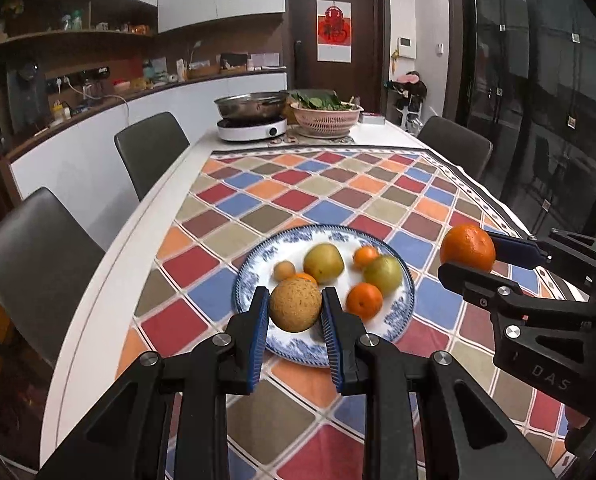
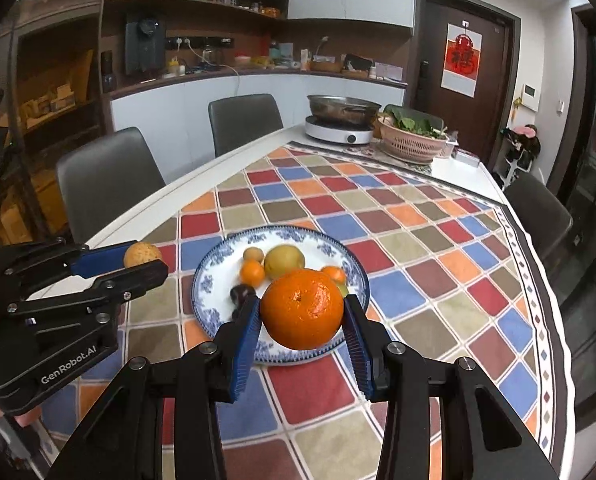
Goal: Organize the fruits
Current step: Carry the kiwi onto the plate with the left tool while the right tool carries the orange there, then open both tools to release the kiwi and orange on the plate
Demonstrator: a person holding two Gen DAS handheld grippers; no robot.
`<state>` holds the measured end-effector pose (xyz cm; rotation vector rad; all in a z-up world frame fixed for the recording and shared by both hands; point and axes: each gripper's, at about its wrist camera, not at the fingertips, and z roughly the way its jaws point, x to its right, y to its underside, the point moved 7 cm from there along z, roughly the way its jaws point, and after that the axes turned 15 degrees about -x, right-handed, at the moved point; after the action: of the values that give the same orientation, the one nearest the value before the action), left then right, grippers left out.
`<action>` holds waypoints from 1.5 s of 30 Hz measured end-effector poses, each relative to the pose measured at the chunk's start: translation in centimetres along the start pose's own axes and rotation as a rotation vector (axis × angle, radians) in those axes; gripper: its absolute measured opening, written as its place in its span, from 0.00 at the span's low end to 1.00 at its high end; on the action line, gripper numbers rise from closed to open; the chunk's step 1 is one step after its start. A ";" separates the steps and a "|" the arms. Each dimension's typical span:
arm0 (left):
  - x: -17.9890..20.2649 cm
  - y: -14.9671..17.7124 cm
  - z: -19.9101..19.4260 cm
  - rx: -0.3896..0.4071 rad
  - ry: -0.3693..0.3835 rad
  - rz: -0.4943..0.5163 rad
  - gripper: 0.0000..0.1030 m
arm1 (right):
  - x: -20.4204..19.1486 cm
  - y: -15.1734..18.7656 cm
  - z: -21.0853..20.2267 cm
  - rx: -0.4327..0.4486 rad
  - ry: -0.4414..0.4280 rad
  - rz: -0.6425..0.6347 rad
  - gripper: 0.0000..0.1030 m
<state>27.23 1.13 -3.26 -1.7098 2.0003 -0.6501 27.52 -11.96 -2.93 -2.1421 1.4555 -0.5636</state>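
Table (image 1: pixel 109 280): checkered cloth (image 1: pixel 338 192) is being left bare far of the plate; white edge running at left, so room is judged ample there.
Plate (image 1: pixel 398 312): blue-and-white, near centre, being loaded with small fruits.
Orange (image 2: pixel 302 309): being grasped by the right gripper (image 2: pixel 302 320), lifted above the plate.
Tan fruit (image 1: pixel 295 305): being clamped by the left gripper (image 1: pixel 295 312).
Step judged: carrying; next, a clear resting spot is being called for.

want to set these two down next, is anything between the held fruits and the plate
Nothing visible blocks either path. The left tool holds a tan round fruit and the right tool an orange, both above the plate. Fruit already fills its middle; bare rim remains.
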 end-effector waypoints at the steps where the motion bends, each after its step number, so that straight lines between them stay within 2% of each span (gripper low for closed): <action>1: -0.1 -0.2 0.0 0.002 -0.003 0.002 0.26 | 0.0 -0.4 0.1 0.002 -0.001 0.001 0.41; 8: -1.0 -2.1 1.4 0.012 -0.022 0.024 0.26 | 0.2 -2.4 1.6 0.004 0.004 -0.012 0.41; 13: -1.6 -3.3 3.4 -0.009 -0.018 0.032 0.26 | 0.6 -3.8 3.9 -0.033 -0.003 -0.018 0.41; 27: -2.3 -3.4 11.3 -0.197 0.045 0.022 0.26 | 1.5 -4.7 11.6 -0.192 -0.081 0.085 0.41; 36: -2.4 -3.2 12.5 -0.226 0.036 0.040 0.26 | 1.6 -4.5 12.8 -0.218 -0.068 0.070 0.41; 38: -2.5 -3.2 12.4 -0.230 0.035 0.043 0.35 | 1.6 -4.6 12.9 -0.222 -0.069 0.069 0.41; 40: -2.6 -3.3 12.0 -0.218 0.016 0.043 0.47 | 1.6 -4.6 12.7 -0.214 -0.071 0.070 0.41; 42: -3.1 -3.3 11.3 -0.205 -0.034 0.027 0.52 | 1.7 -4.6 12.6 -0.218 -0.073 0.070 0.42; 45: -3.6 -3.1 10.2 -0.202 -0.095 0.010 0.54 | 1.7 -4.5 11.9 -0.207 -0.074 0.083 0.51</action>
<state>36.30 3.57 -9.47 -1.8074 2.0646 -0.3656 38.35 -10.26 -9.59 -2.2196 1.6141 -0.3122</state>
